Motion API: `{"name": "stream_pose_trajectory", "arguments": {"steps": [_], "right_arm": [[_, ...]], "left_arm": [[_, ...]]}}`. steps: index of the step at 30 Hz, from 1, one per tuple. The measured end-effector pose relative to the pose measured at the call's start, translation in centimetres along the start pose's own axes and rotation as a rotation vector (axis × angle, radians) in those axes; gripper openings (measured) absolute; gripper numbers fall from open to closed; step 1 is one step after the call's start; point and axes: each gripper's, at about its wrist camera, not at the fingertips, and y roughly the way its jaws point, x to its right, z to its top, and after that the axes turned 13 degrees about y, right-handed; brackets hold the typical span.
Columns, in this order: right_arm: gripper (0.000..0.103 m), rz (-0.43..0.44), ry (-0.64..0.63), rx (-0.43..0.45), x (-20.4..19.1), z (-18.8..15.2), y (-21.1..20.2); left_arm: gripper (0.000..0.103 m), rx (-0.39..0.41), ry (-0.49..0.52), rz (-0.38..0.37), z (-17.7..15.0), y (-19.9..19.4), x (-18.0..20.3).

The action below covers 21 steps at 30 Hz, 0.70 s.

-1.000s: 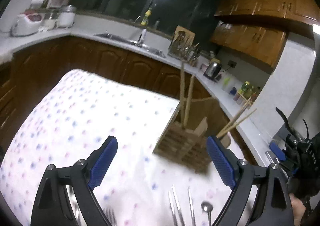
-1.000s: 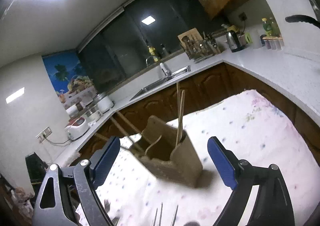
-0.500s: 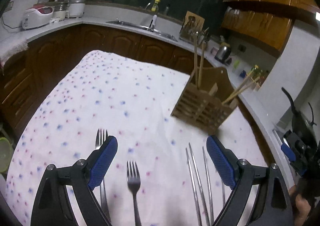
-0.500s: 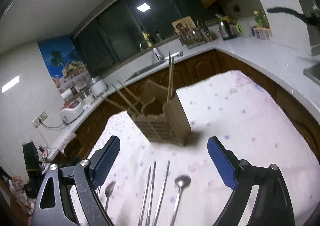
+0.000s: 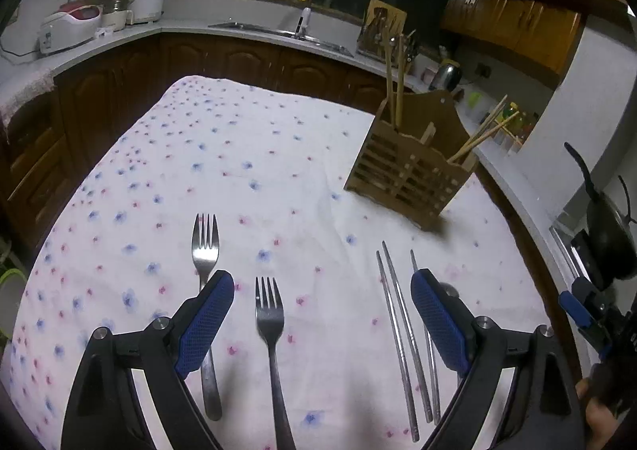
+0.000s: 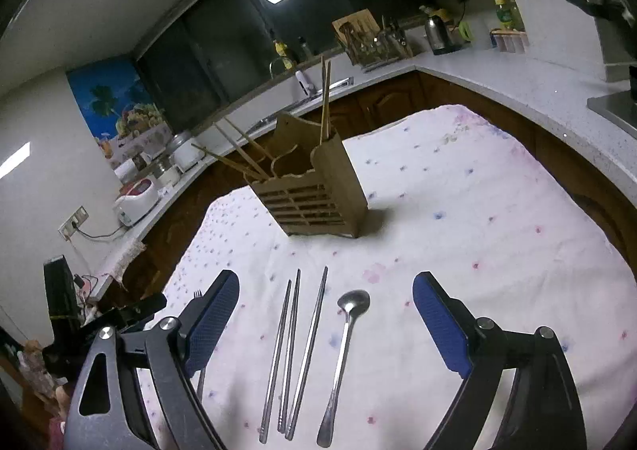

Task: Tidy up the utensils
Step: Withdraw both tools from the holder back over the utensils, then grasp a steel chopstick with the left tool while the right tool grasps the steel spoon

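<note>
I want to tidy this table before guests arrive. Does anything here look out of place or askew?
Nothing is spilled or damaged. The two steel forks, three metal chopsticks and steel spoon lie loose on the flowered cloth, while the wooden slatted holder already has wooden chopsticks.

Kettle beside dish rack

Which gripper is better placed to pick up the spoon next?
Right. The spoon lies between the open right gripper fingers, whereas the left gripper frames a fork, its finger hiding most of the spoon.
</note>
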Motion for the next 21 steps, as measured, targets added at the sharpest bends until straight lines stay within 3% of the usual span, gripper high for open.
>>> {"name": "stream_pose_trajectory", "arguments": {"steps": [5,8,11,13,16,18,21], "right_arm": [[0.088,-0.032,-0.035,-0.034,-0.4,-0.7,1.1],[0.075,-0.058,-0.053,-0.086,-0.6,-1.2,2.6],[0.056,-0.098,-0.061,-0.149,-0.5,-1.9,4.7],[0.046,-0.11,-0.058,-0.204,-0.2,-2.3,6.3],[0.037,-0.121,-0.056,-0.261,0.4,-2.9,8.1],[0.036,-0.124,-0.049,-0.298,0.8,-3.0,9.4],[0.033,-0.131,-0.043,-0.325,1.2,-3.1,10.5]], "left_arm": [[0.091,-0.04,0.012,0.008,0.0,0.7,0.0],[0.09,-0.065,0.033,0.012,0.3,1.7,0.6],[0.088,-0.098,0.069,0.016,0.7,2.9,1.7],[0.085,-0.118,0.102,0.013,0.9,3.7,2.6],[0.07,-0.163,0.138,-0.014,1.3,5.7,3.9],[0.064,-0.195,0.153,-0.031,1.6,7.1,4.5],[0.064,-0.229,0.184,-0.041,2.1,9.0,5.3]]}}
